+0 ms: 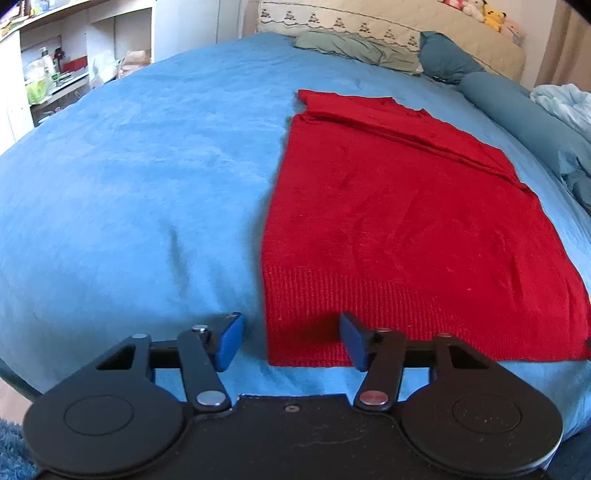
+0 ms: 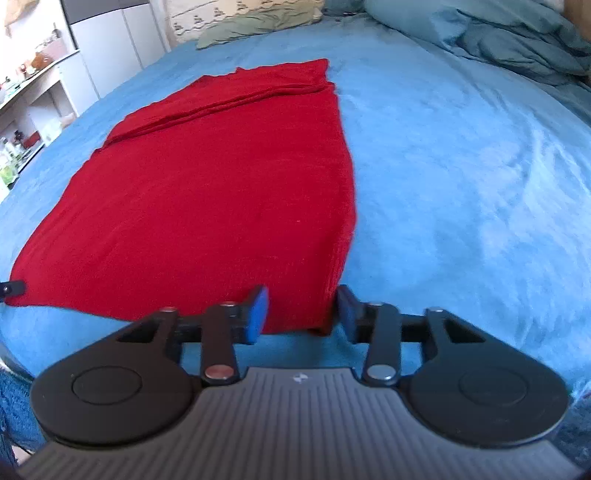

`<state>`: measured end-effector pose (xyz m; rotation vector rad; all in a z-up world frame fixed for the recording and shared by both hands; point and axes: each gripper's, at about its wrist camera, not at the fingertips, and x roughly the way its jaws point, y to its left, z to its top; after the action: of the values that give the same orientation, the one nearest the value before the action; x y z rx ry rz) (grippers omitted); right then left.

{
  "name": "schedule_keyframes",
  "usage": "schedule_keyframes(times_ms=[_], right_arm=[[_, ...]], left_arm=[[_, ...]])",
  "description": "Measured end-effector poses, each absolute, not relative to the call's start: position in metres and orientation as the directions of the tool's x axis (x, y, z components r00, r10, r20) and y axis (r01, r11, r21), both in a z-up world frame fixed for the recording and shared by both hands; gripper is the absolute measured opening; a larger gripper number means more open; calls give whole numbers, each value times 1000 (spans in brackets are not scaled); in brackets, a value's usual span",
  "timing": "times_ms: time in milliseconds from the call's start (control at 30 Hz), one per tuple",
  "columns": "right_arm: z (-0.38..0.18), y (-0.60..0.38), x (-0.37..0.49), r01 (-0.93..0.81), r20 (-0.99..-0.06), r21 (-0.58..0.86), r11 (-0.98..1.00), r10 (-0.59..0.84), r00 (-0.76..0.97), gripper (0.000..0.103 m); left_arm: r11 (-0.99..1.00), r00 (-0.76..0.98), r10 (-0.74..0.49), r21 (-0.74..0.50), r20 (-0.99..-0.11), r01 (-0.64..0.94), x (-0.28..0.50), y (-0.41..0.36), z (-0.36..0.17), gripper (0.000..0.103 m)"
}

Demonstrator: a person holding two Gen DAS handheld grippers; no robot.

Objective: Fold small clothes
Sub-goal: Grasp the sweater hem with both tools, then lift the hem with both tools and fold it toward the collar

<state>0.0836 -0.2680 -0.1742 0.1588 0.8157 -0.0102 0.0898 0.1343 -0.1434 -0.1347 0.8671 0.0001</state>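
Across the wide bed covered with a blue fleecy sheet (image 1: pixel 129 177) lies a red knitted garment (image 1: pixel 388 221), spread flat with its ribbed hem toward the near edge and a folded band of layers across its far end. Down at the near left corner of that hem sits the left gripper (image 1: pixel 291 341), its blue-padded fingers (image 1: pixel 229 341) spread wide apart, one pad over bare sheet just beside the cloth and the other over the ribbing, nothing held between them. Over at the near right corner the right gripper (image 2: pixel 301 314) is likewise spread open, its blue pads (image 2: pixel 256 314) straddling the garment's (image 2: pixel 207 195) corner without pinching it; whether either pad touches the knit I cannot tell. At the far left edge of the right wrist view a small dark tip (image 2: pixel 13 287) pokes in beside the hem's other corner. Up at the head of the bed rest a grey-green pillow (image 1: pixel 354 48), a teal pillow (image 1: pixel 447 59) and a cream embroidered headboard cover (image 1: pixel 369 22), with soft toys (image 1: pixel 484 14) on top. White shelves (image 1: pixel 55 66) crowded with small items stand off to the left
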Motion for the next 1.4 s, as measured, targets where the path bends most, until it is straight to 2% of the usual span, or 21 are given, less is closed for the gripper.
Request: schedule_keyframes(times_ms=[200, 267, 333, 367, 567, 767, 933, 1100, 1233, 1400], right_arm=[[-175, -272, 83, 85, -722, 172, 981, 66, 689, 49], [-175, -275, 83, 94, -720, 186, 978, 71, 690, 39], [-175, -278, 82, 104, -717, 210, 972, 81, 692, 30], [-175, -280, 82, 108, -714, 225, 968, 88, 695, 23], [-155, -289, 76, 115, -665, 312, 943, 131, 735, 21], [-93, -303, 97, 68, -560, 420, 905, 200, 804, 21], [-26, -311, 173, 9, -477, 439, 898, 225, 850, 20], [20, -314, 289, 0, -442, 383, 924, 183, 878, 20], [13, -324, 399, 80, -473, 351, 933, 103, 875, 20], [-55, -325, 507, 176, -554, 341, 923, 47, 831, 20]], left_arm=[[992, 647, -76, -124, -759, -29, 89, 129, -142, 34], [992, 648, -73, -124, -758, -34, 89, 129, -141, 14], [991, 648, -75, -129, -758, -35, 88, 129, -139, 8], [991, 652, -75, -128, -755, -34, 87, 128, -137, 7], [987, 684, -88, -157, -724, -39, 83, 128, -113, 5], [973, 757, -113, -226, -643, -46, 108, 132, -54, 5], [967, 819, -126, -252, -559, -23, 183, 126, 4, 5], [981, 859, -59, -190, -509, -45, 305, 109, 40, 5], [983, 857, 3, -154, -516, -96, 408, 91, 33, 5], [979, 799, 55, -125, -598, -161, 505, 73, -38, 5]])
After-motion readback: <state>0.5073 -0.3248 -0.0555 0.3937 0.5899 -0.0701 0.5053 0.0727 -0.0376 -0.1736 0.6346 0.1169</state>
